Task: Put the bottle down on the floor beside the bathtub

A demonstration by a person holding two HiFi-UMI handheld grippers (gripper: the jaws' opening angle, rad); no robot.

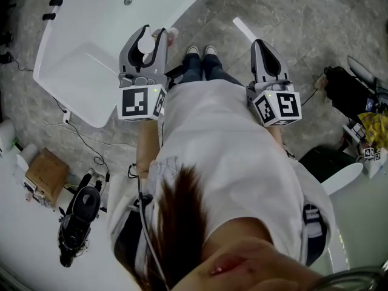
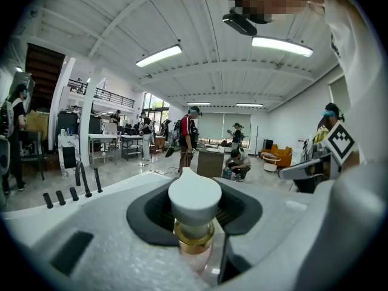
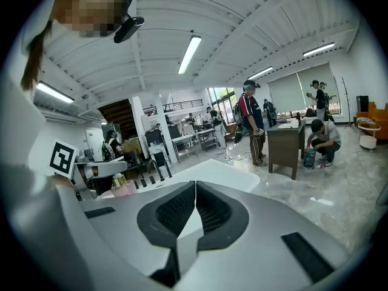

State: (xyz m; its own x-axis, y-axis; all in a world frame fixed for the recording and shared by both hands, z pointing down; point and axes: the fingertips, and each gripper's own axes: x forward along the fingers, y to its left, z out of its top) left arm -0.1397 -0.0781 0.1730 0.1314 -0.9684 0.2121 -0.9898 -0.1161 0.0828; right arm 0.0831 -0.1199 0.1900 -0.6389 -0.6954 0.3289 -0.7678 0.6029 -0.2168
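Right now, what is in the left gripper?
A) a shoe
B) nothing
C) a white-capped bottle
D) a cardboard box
C: the left gripper is shut on the bottle, and the white cap stands up between the dark pads.

Right gripper [image 3: 195, 190], jaws closed together with nothing between them, points across a white bathtub [image 3: 227, 173] toward a grey floor [image 3: 339, 193]. At left, the left gripper [image 3: 116, 172] carries a pink bottle [image 3: 124, 188]. Beyond, one person [image 3: 251, 123] stands by a dark desk [image 3: 285, 139]; another [image 3: 324, 138] crouches beside it.
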